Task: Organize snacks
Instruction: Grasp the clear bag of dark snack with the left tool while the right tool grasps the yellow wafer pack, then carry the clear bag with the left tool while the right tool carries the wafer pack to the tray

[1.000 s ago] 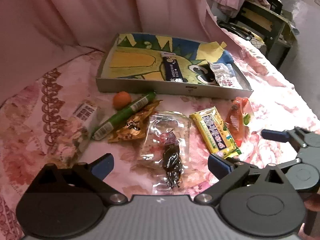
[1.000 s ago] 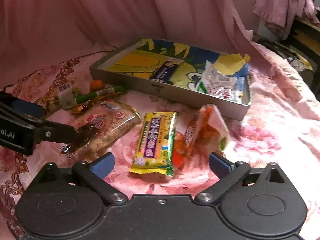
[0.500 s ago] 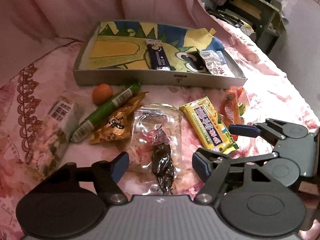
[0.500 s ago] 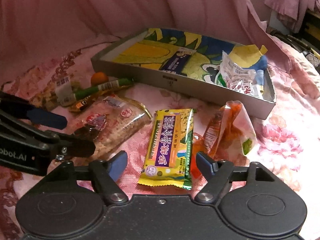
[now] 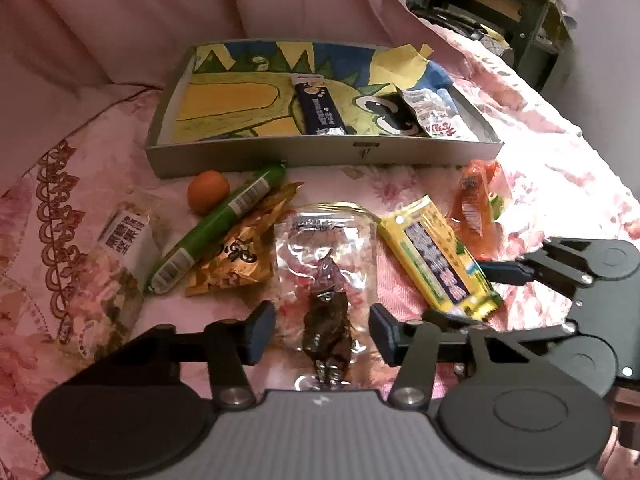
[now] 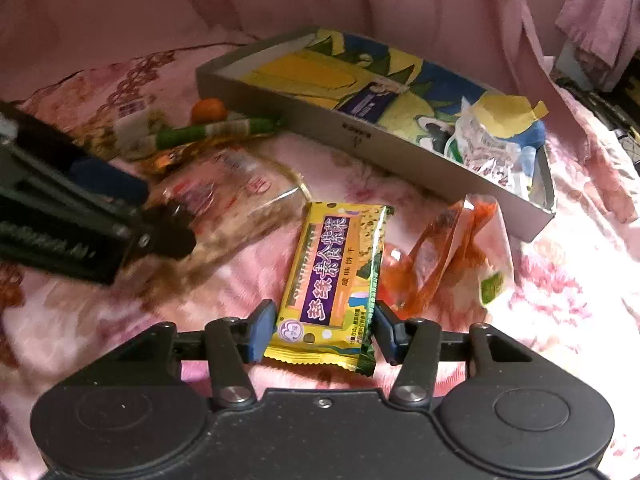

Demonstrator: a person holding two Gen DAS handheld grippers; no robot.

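Your right gripper straddled the yellow biscuit bar, fingers parted, left gripper likewise unclosed over the clear packet; you needed square closure before lifting to the tray

Two low, close wrist views toward the tray; shared ground, the yellow packet between them

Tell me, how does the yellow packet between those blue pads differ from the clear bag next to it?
The yellow packet is opaque, printed with purple lettering and narrow; the clear bag is see-through, wider and shows a dark snack inside. The right gripper brackets the yellow packet; the left gripper brackets the clear bag. Both lie flat outside the tray.
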